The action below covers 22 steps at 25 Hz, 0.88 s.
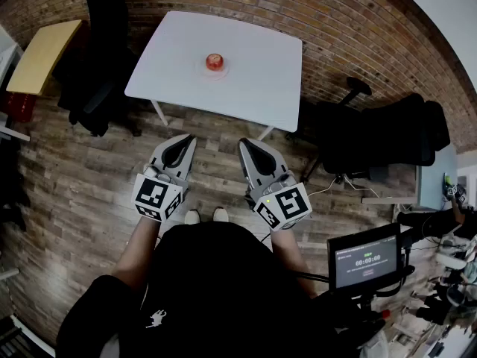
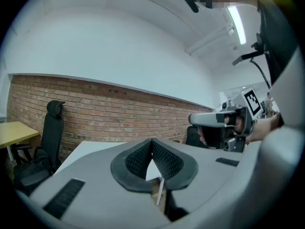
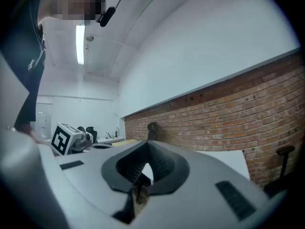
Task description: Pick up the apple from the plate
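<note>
A red apple (image 1: 215,61) rests on a small white plate (image 1: 216,72) near the middle of the white table (image 1: 246,80) in the head view. Both grippers are held side by side over the wooden floor, well short of the table's near edge. My left gripper (image 1: 185,139) is shut with nothing between its jaws, and its tips (image 2: 152,143) meet in its own view. My right gripper (image 1: 247,143) is also shut and empty, jaws together (image 3: 147,147). Neither gripper view shows the apple; the jaws cover the tabletop.
A black office chair (image 1: 373,136) stands right of the table, another dark chair (image 1: 100,88) to its left, beside a yellow desk (image 1: 41,54). A brick wall (image 1: 335,28) runs behind the table. A small monitor (image 1: 365,258) sits at the lower right.
</note>
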Tool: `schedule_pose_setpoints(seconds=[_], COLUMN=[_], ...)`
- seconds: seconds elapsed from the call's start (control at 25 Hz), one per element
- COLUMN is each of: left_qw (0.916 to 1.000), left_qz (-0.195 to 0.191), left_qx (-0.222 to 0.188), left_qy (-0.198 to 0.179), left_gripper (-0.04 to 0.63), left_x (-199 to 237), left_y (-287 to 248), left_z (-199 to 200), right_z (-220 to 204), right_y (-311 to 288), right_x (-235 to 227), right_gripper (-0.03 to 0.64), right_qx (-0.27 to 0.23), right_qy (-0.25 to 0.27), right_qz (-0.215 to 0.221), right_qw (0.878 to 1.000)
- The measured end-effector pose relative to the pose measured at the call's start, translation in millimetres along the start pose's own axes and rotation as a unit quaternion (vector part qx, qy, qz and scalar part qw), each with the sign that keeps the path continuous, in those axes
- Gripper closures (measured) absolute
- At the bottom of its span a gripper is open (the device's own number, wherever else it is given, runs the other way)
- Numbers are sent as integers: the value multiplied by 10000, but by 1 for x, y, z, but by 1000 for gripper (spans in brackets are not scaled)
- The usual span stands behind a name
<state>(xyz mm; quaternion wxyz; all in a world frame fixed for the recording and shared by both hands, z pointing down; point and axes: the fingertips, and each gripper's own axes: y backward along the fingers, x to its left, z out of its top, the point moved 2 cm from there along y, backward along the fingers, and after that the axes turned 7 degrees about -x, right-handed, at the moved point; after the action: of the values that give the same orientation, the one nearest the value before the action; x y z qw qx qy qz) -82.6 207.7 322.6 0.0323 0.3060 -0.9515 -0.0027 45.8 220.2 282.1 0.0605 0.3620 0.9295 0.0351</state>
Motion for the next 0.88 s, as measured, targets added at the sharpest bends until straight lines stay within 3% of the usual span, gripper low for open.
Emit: schedule_pose_setpoints(seconds=[0.88], left_qw=[9998], left_qz=[106], left_qx=[38], left_qy=[-149], left_gripper=[589], left_x=[-9], left_y=[5], left_z=[-6], right_z=[-6], right_y=[12], right_x=[-14], right_gripper=[615], right_qx=[-65], right_qy=[-220], right_qz=[-190], right_qw=[9996])
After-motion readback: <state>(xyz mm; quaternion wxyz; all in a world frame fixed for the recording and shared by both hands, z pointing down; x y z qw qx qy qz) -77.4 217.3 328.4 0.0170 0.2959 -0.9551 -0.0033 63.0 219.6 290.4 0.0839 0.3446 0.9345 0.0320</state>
